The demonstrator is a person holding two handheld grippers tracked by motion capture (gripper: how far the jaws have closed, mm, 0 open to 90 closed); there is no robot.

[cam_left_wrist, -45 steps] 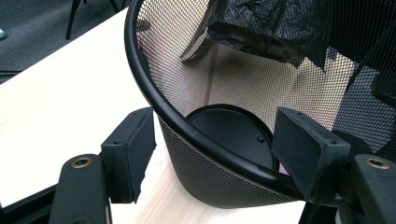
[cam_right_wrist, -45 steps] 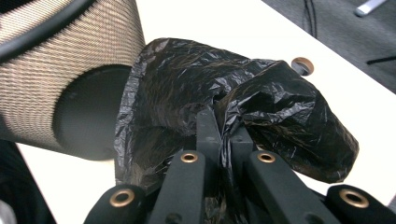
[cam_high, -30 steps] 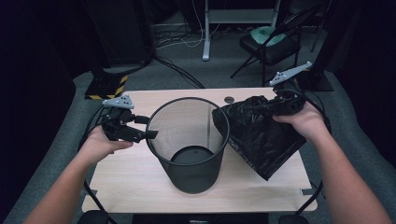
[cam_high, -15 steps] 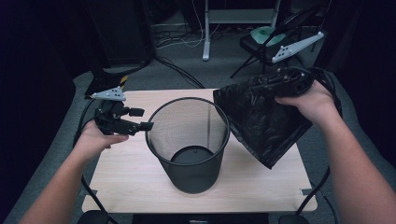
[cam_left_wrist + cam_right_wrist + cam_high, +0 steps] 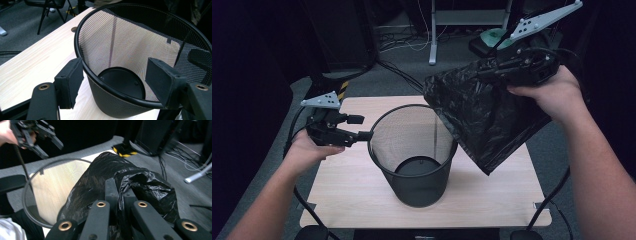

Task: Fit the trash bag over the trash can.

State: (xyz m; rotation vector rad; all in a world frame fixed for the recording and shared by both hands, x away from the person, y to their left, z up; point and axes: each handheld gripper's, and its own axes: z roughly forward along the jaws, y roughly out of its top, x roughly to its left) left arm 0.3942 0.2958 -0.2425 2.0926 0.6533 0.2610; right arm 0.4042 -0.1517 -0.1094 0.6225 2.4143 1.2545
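One mesh bin (image 5: 413,155) mid-table, one black bag (image 5: 482,117) pinched by right gripper (image 5: 492,70), left gripper (image 5: 362,127) open astride bin's left rim.

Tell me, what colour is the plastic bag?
Black and glossy; the bag shows best in the right gripper view.

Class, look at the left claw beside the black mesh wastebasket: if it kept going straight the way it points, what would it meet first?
Most likely the black mesh wastebasket's rim: the left claw, open, already straddles that rim, one pad outside and one inside, seemingly without touching.
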